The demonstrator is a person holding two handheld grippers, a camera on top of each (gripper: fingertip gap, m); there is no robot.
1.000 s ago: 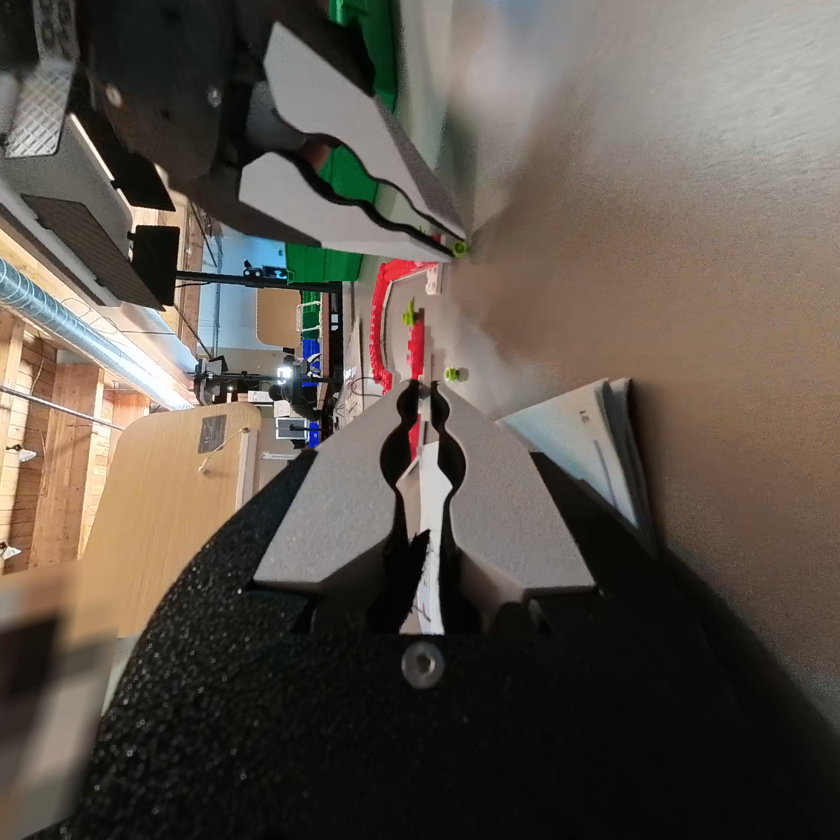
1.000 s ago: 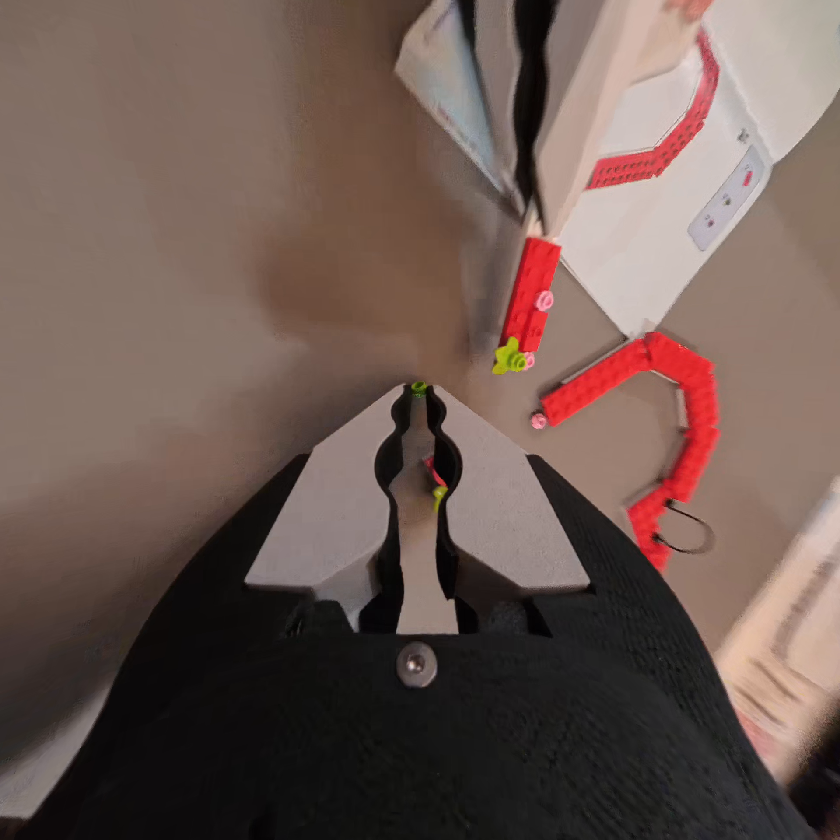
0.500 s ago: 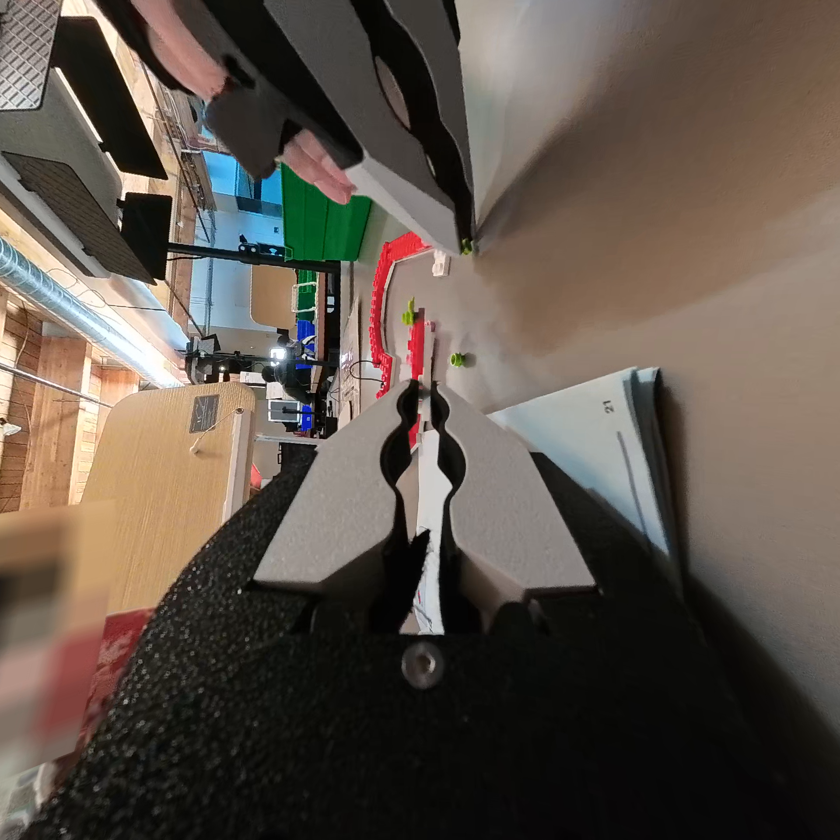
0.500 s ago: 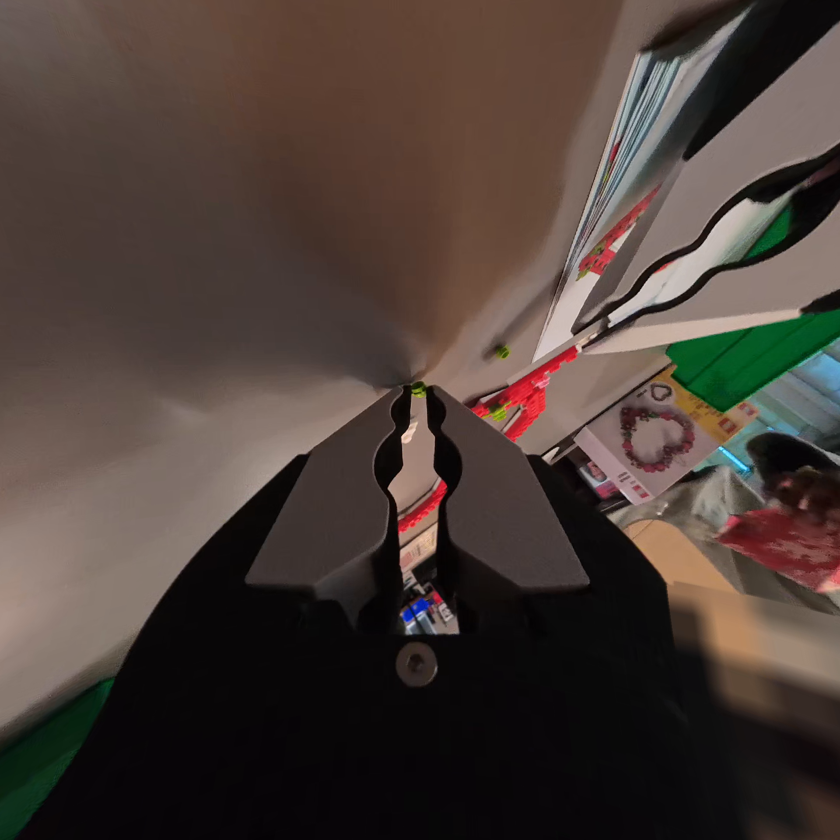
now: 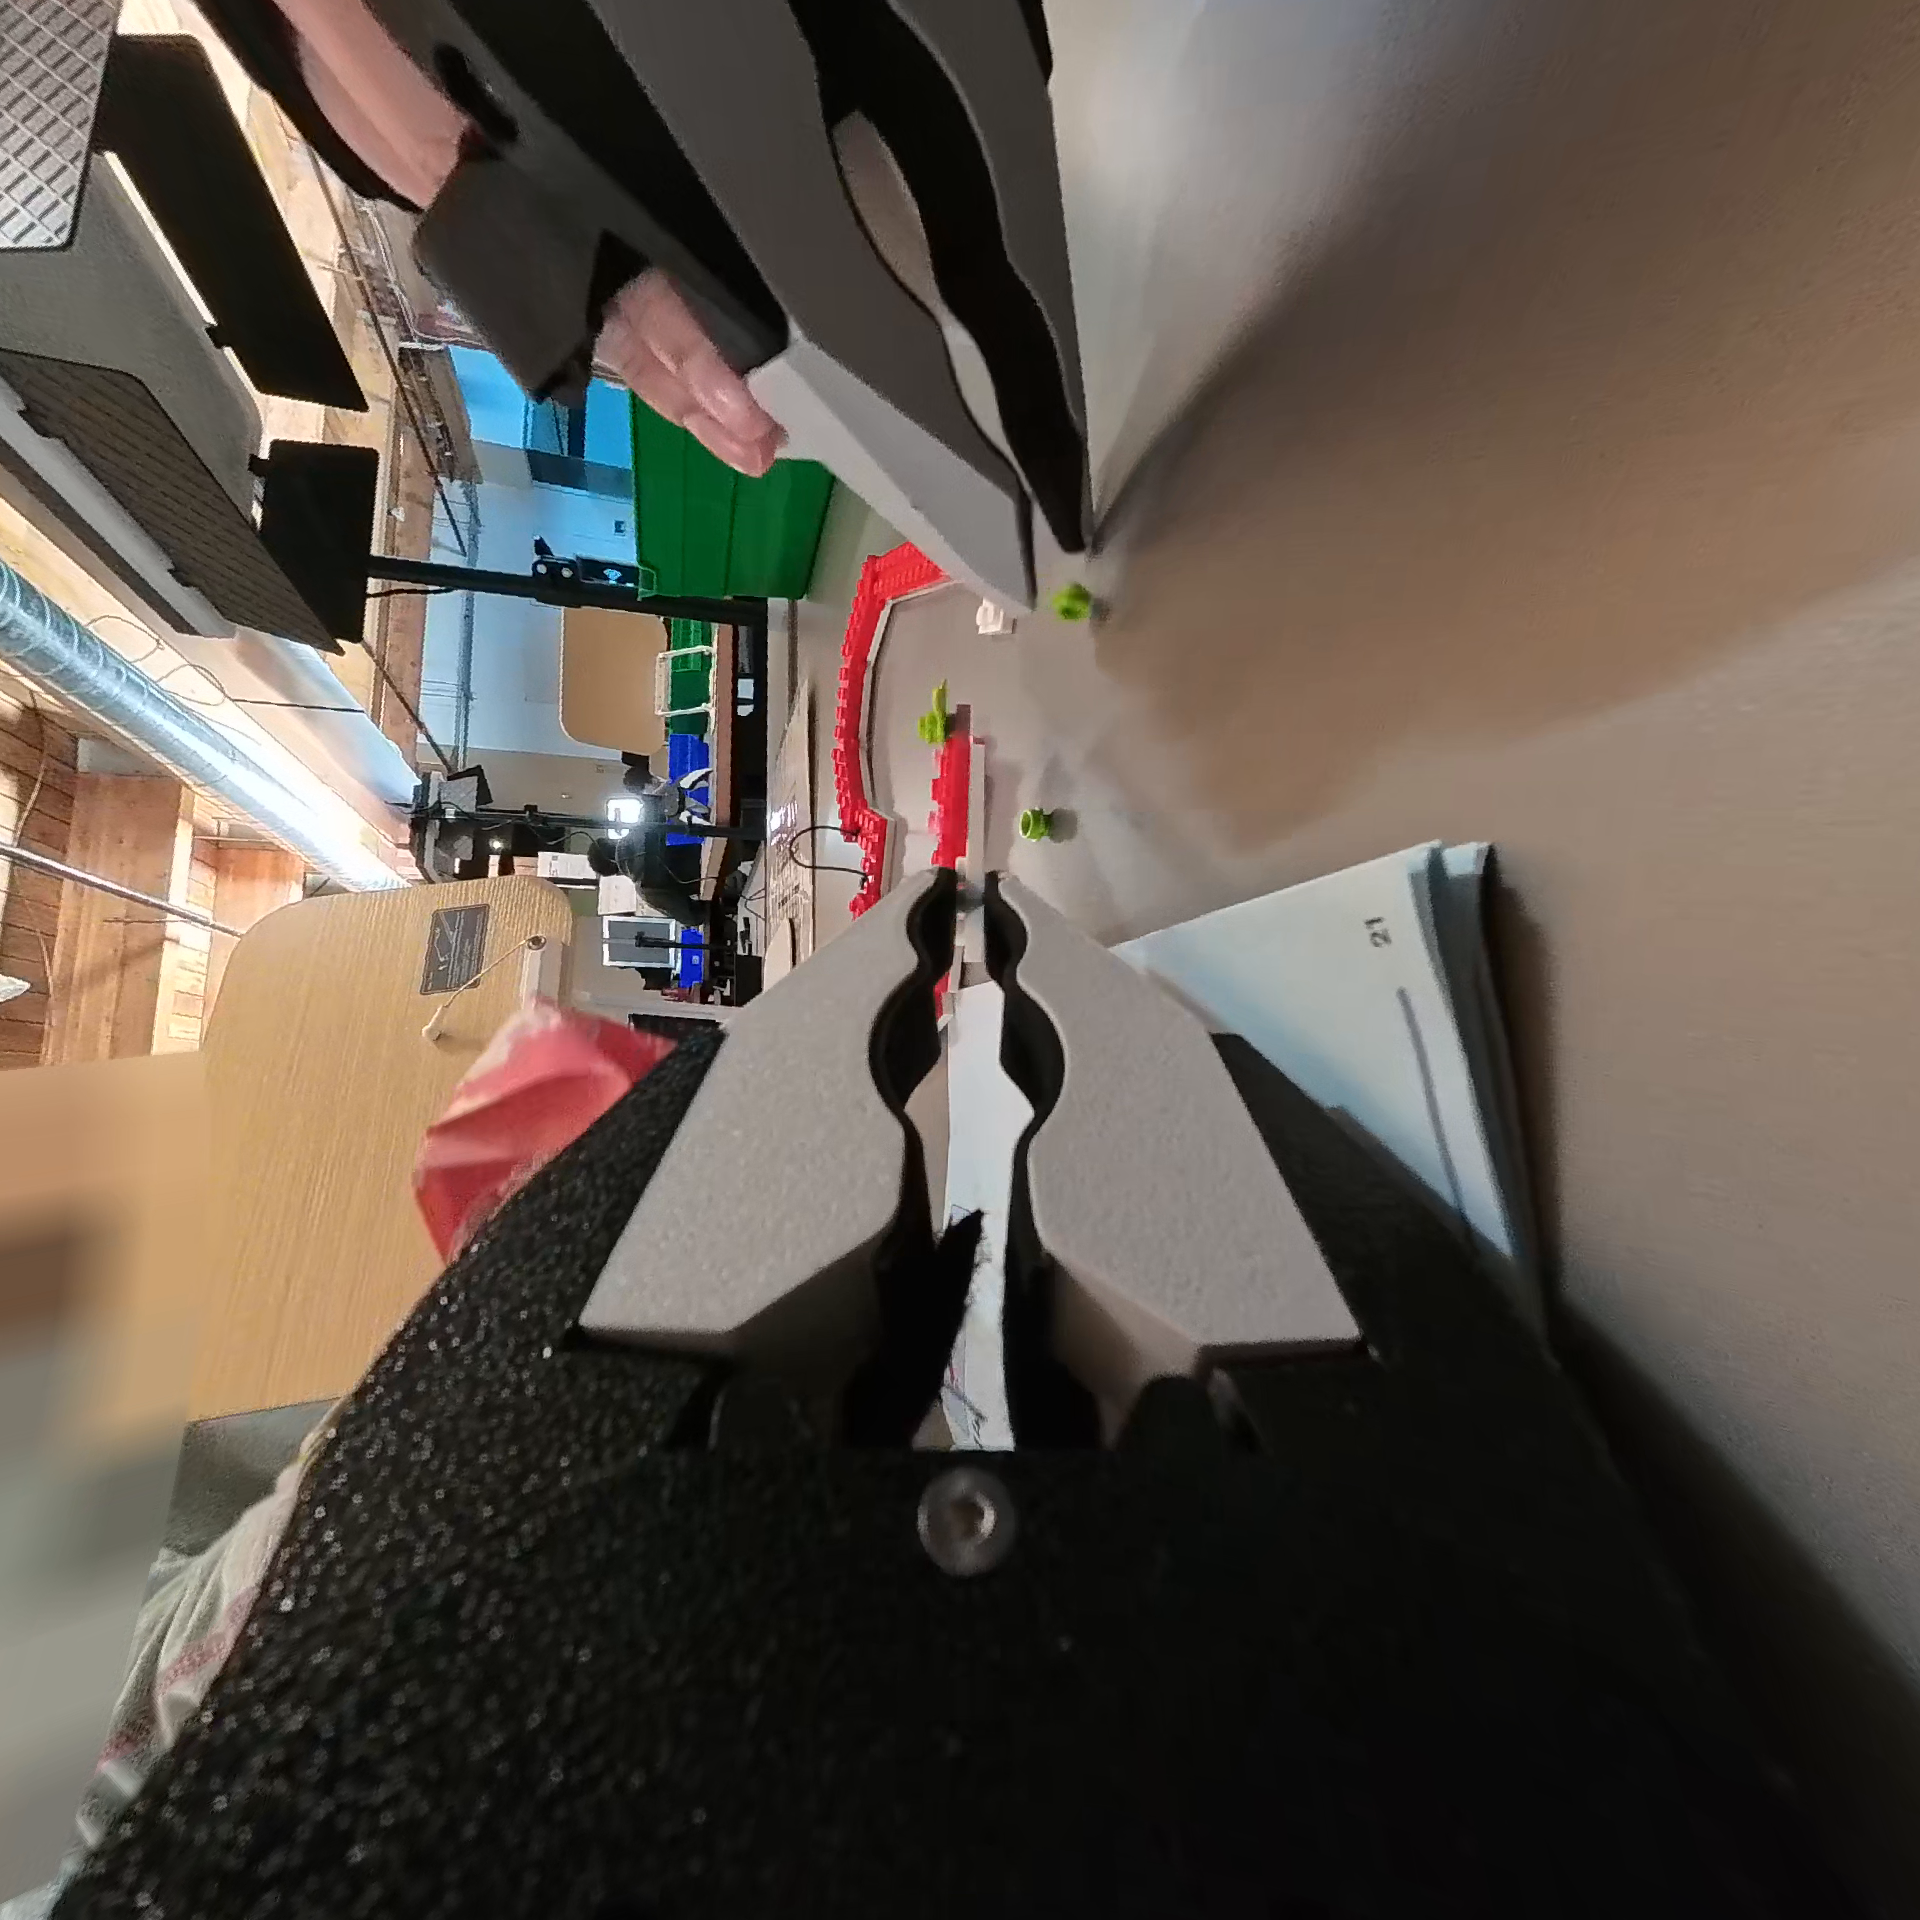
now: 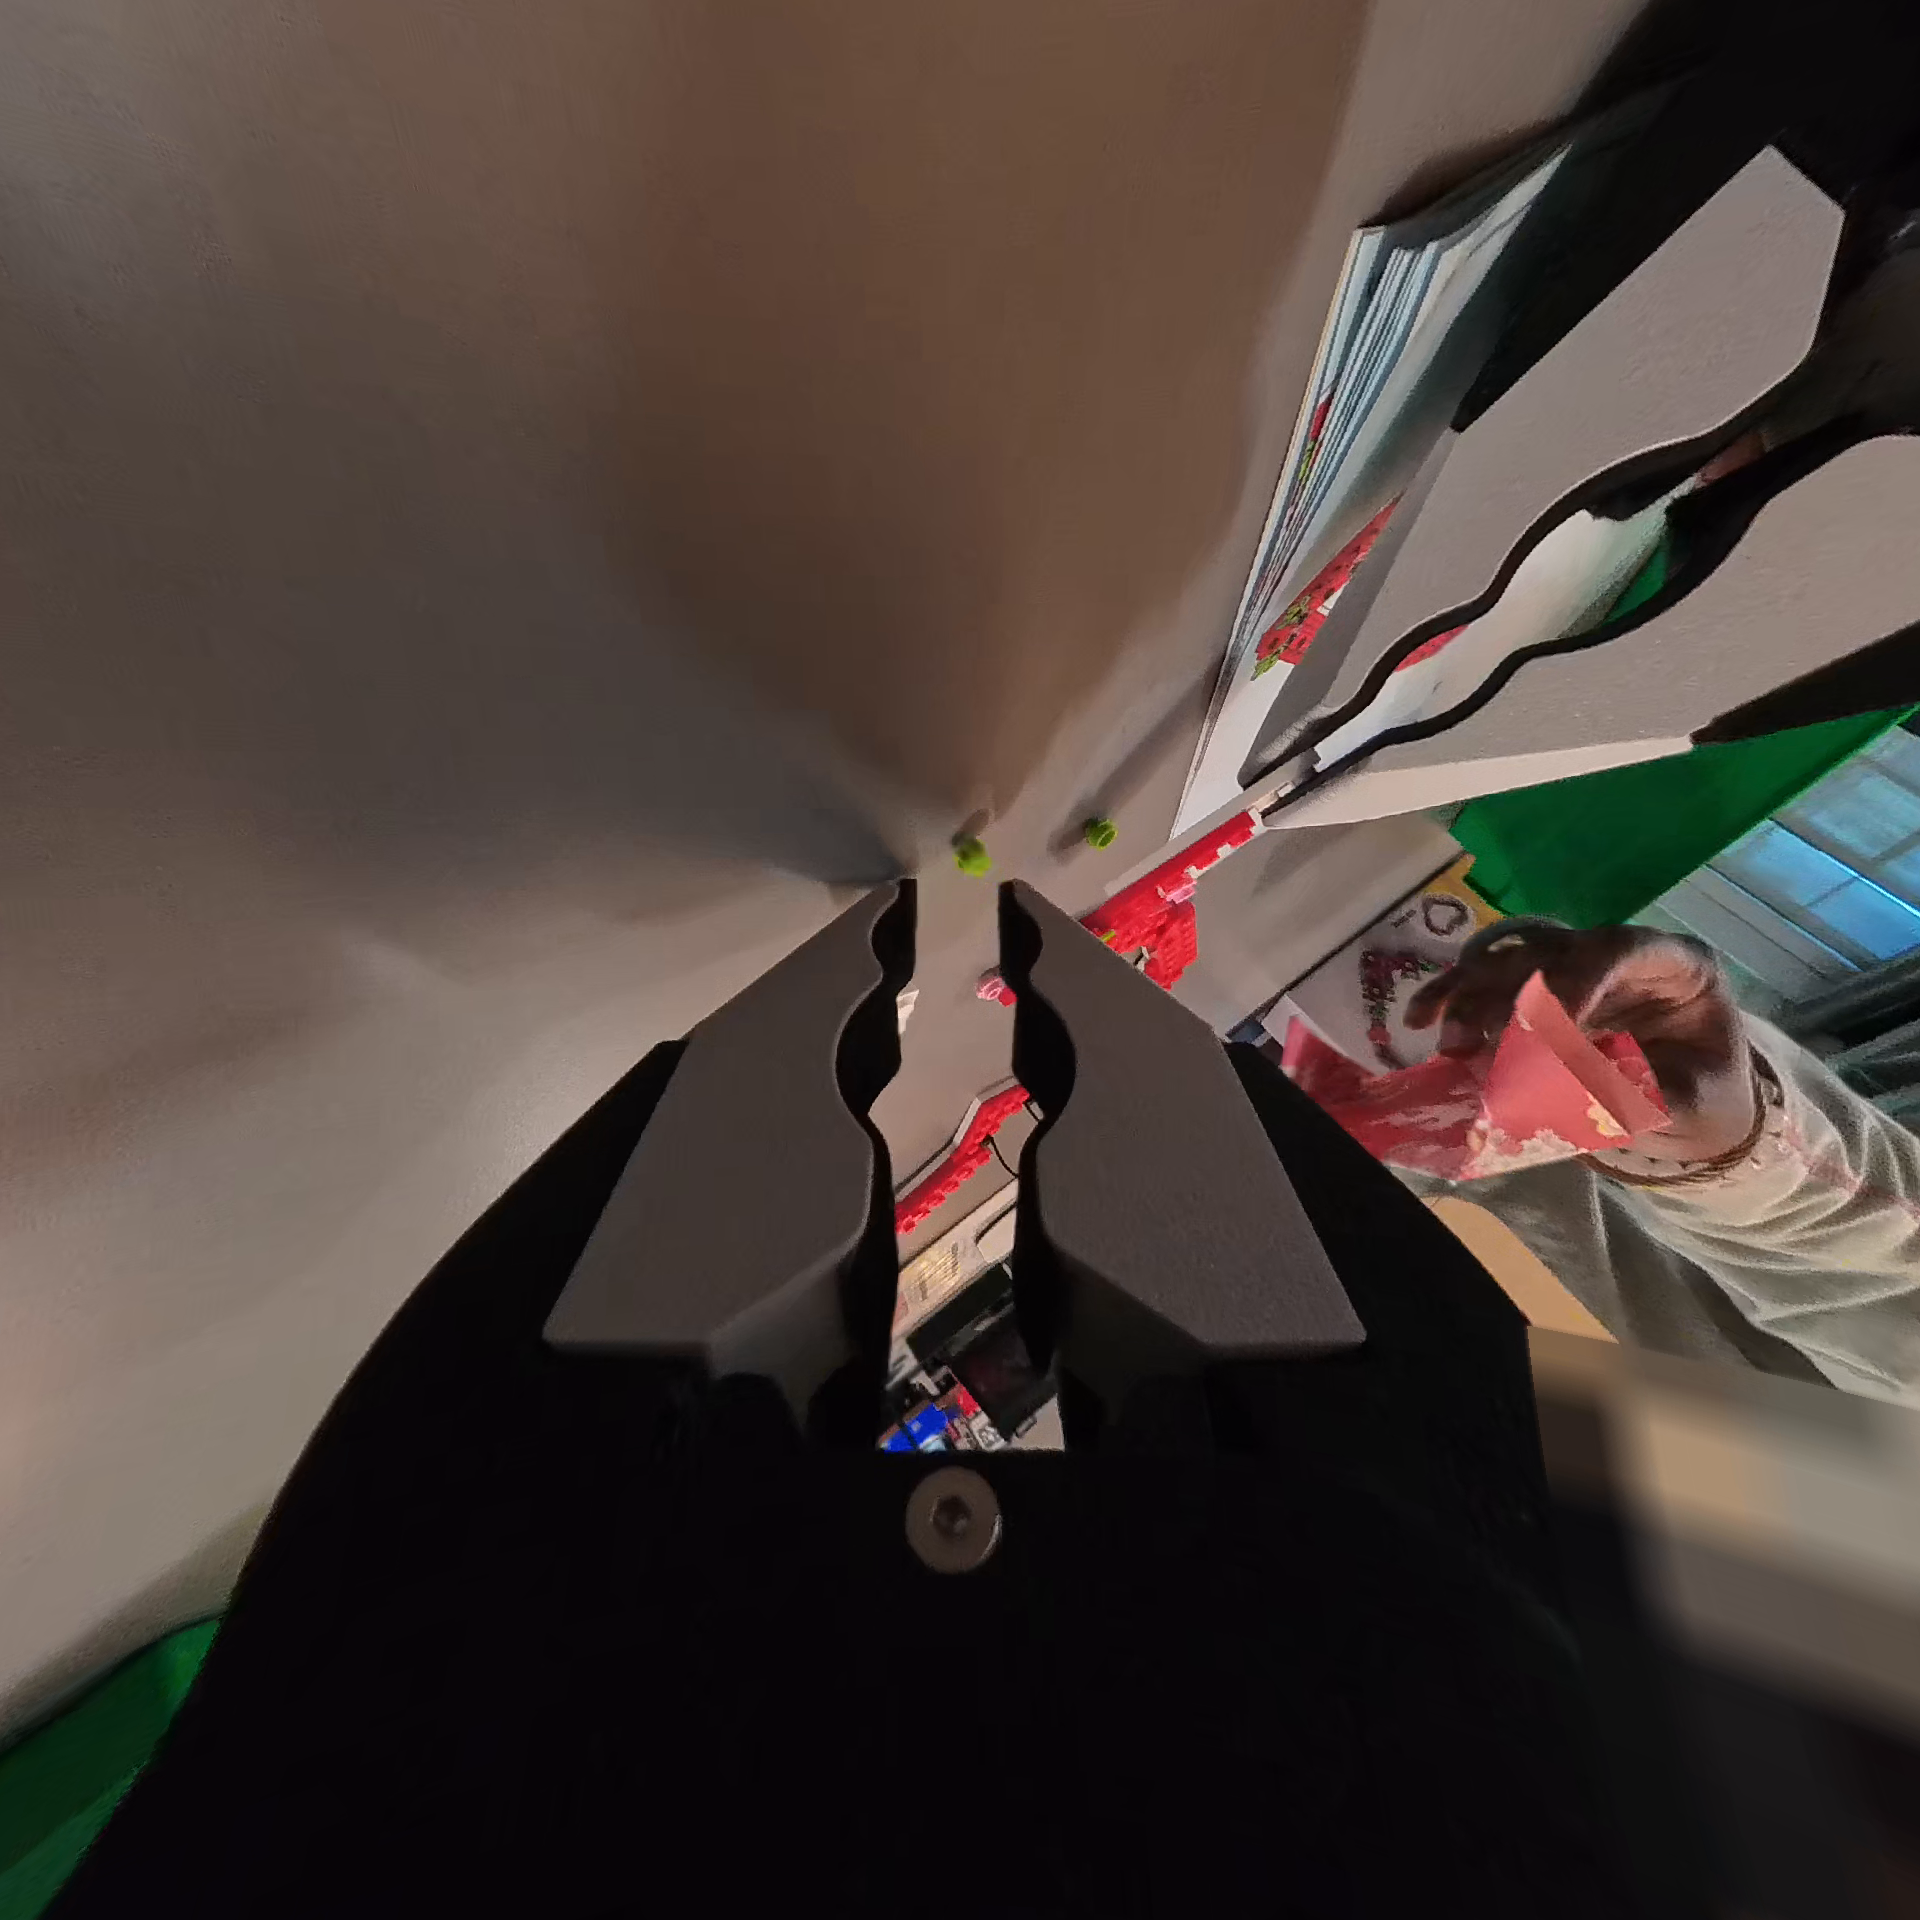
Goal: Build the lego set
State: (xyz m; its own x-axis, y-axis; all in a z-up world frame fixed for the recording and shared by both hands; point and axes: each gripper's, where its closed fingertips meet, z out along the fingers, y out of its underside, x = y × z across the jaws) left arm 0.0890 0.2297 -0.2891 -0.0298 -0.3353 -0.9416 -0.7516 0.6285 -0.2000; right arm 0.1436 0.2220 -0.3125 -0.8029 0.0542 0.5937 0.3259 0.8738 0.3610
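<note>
My right gripper is open and empty, low over the brown table. A small lime green stud lies on the table just beyond its tips. A second green stud lies to its right. My left gripper is shut on the end of a short red brick strip that carries a lime leaf piece. In the left wrist view the right gripper hangs right beside the first green stud. The left gripper and red strip also show in the right wrist view.
A curved red brick chain lies beyond the strip, with a small white piece near it. An instruction booklet lies by the left gripper. A pink stud lies on the table. A person's hand holds a red bag at the right. One gripper's finger ends stand about 7 cm off the other's.
My right gripper has opened and let go of the green stud, which now lies on the table ahead of its tips. The left gripper keeps its hold and has barely moved.
</note>
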